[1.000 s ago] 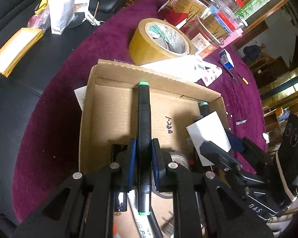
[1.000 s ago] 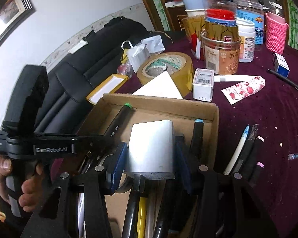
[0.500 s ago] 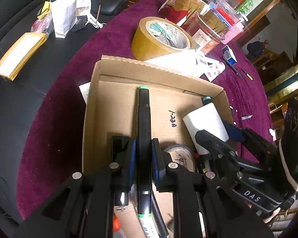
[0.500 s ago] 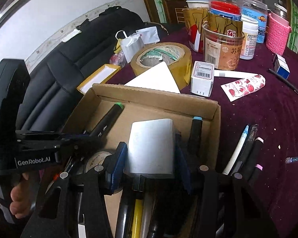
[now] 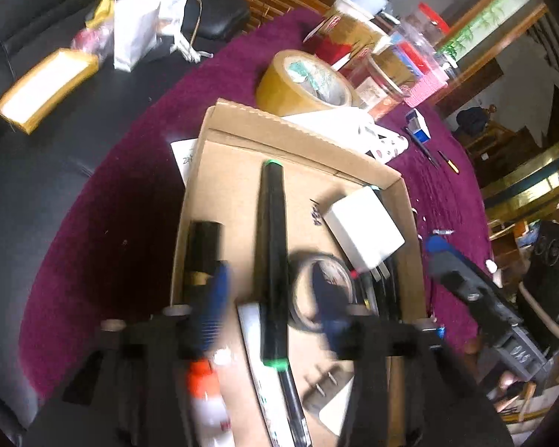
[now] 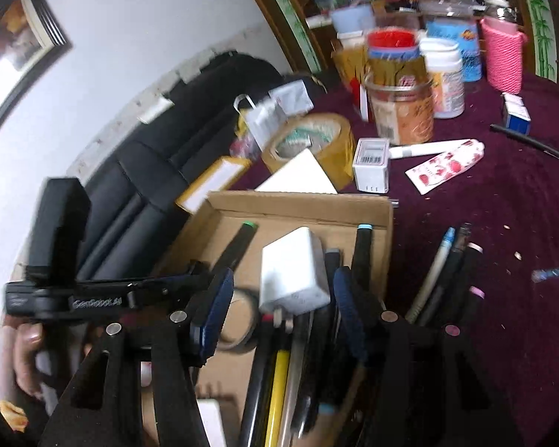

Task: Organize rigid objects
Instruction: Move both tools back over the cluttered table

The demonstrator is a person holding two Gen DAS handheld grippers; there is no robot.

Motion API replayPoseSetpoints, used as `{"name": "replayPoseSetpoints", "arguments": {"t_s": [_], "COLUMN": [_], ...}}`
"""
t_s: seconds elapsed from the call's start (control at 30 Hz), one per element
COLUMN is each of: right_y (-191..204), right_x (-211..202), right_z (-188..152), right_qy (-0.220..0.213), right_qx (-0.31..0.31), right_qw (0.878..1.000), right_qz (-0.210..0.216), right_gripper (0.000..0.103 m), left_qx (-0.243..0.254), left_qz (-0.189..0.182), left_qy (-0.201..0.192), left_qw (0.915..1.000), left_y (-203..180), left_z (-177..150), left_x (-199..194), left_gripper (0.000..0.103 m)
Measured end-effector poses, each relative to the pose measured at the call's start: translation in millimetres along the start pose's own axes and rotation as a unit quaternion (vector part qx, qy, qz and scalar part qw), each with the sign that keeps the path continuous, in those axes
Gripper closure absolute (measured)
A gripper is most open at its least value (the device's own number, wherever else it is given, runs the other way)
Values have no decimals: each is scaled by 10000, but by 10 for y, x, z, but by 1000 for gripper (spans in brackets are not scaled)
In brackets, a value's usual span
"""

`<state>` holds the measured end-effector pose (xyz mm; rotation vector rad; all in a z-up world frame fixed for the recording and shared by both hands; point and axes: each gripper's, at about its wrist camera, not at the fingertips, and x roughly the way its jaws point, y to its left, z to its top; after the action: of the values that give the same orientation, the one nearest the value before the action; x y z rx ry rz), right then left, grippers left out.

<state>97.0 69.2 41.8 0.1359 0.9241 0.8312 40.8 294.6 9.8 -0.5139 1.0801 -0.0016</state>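
A shallow cardboard box (image 5: 302,141) (image 6: 302,205) lies on the purple tablecloth. A black marker with green ends (image 5: 272,257) (image 6: 236,246) lies in it, between the spread jaws of my left gripper (image 5: 272,298), which is open and empty. A white charger block (image 5: 363,229) (image 6: 292,273) rests in the box on several pens, between the spread jaws of my right gripper (image 6: 279,305), which is open. A small tape roll (image 5: 316,290) (image 6: 238,324) lies beside the marker.
A big brown tape roll (image 5: 303,83) (image 6: 311,139), a white card, a small white box (image 6: 370,164) and several jars (image 6: 400,111) stand beyond the box. Loose pens (image 6: 443,272) lie right of it. A black sofa (image 5: 37,171) with bags lies left.
Both grippers opened: the left let go of the green-ended marker, the right let go of the white charger block. Both things now lie in the box, and both grippers drew back slightly.
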Motion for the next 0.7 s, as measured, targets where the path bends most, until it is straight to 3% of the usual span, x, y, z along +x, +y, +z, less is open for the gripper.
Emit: {"name": "replayPoseSetpoints", "arguments": {"t_s": [0.13,0.27,0.4,0.53,0.6,0.7], "right_y": [-167,-409,-762,-1034,-1025,-976], "right_x": [-488,-897,-1220,-1426,-1468,-1461], "right_z": [-191,-351,-606,-974,-1127,-1287], "right_qy": [-370,-632,-812,-893,-842,-717], "right_qx": [152,191,747,1462,1520,1560], "right_qw": [9988,9978,9939,9852,9847,9843], "right_qz": [268,90,-48,-10,-141,-404], "right_gripper": [51,50,49,49,49,49], "left_qx": [364,923,1581,1658,1712,1809], "left_qz": [14,155,96,80,298,296], "left_qy": [-482,-993,-800,-707,-794,-900], "left_qw": [9982,9906,9841,9836,9816,9789], "left_y": [-347,-880,-1408,-1666,-1758,-1847], "left_z": [-222,-465,-634,-754,-795,-884], "left_x": [-256,-476,-395,-231,-160,-109], "left_gripper": [40,40,40,40,40,40]}}
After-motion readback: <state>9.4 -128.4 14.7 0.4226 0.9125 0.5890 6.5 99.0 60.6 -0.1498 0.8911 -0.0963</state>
